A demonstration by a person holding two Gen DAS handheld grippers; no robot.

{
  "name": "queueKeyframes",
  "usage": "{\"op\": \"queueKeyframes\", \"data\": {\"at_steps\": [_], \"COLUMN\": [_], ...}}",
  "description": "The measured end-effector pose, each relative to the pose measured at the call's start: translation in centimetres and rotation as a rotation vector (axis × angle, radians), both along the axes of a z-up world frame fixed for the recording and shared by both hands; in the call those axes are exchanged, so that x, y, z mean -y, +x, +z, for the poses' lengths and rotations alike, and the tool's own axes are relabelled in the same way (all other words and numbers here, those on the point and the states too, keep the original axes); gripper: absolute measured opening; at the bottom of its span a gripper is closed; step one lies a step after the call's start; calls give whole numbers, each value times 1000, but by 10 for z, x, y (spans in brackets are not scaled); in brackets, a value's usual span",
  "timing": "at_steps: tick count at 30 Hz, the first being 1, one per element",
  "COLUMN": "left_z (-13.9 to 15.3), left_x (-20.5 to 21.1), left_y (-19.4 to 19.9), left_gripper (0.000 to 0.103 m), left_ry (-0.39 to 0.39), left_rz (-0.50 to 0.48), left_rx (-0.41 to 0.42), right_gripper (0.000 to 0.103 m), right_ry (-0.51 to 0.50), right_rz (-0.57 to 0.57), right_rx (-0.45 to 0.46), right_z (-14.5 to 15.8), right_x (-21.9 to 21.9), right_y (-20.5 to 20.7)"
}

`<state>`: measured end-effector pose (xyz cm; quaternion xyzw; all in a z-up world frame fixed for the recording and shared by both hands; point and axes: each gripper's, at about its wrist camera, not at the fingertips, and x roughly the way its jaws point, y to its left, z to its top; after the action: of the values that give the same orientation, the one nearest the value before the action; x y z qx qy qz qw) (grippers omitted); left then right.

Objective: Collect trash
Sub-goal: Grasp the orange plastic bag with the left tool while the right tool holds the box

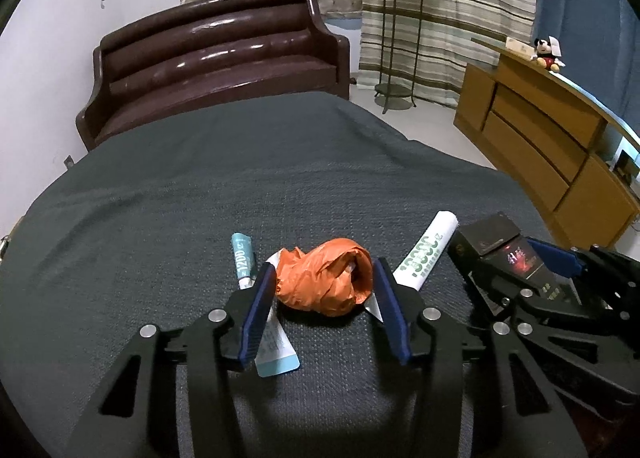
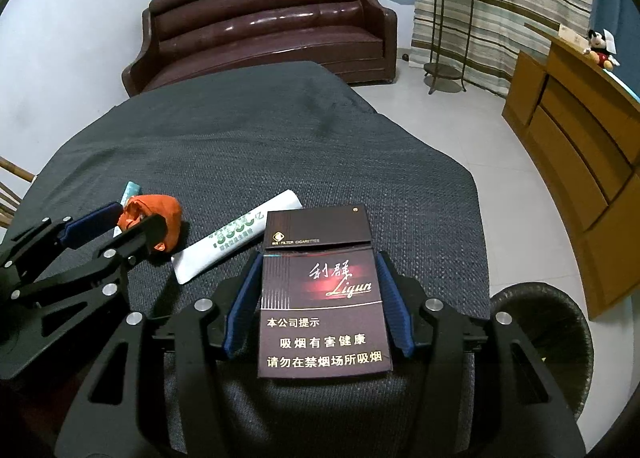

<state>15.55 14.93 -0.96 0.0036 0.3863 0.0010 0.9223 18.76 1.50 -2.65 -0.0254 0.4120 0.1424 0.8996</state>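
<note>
A crumpled orange plastic bag (image 1: 326, 280) lies on the dark grey table cloth (image 1: 240, 178) between the fingers of my left gripper (image 1: 325, 278), whose jaws touch its two sides. A teal-and-white sachet (image 1: 243, 260) lies just left of it, and a white sachet with green print (image 1: 426, 252) just right. My right gripper (image 2: 318, 282) has its jaws against both sides of a dark cigarette pack (image 2: 320, 310) with an open lid, lying flat on the cloth. The orange bag (image 2: 154, 218) and white sachet (image 2: 236, 236) also show in the right wrist view.
A dark woven bin (image 2: 544, 338) stands on the floor by the table's right edge. A brown leather sofa (image 1: 216, 58) sits beyond the table's far end. A wooden cabinet (image 1: 552, 146) with a plush toy is at the right, and a plant stand (image 1: 400, 38) by the curtains.
</note>
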Motion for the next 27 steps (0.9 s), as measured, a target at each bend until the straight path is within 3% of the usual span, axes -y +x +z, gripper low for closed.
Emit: {"op": "queueKeyframes", "data": {"at_steps": [13,27], "left_z": [17,30], "left_x": [9,49], "left_y": [-29,-61], "left_gripper": [49,49], "left_ry": [-5,-17], "left_rz": [4,-37], "left_rx": [53,94], "right_gripper": [54,54], "right_ry": [8,15], "right_rz": [-40,-160], "right_rx": [23,74], "right_z": [8,23], "right_x": [11,63], "right_y": [-34,-79]}}
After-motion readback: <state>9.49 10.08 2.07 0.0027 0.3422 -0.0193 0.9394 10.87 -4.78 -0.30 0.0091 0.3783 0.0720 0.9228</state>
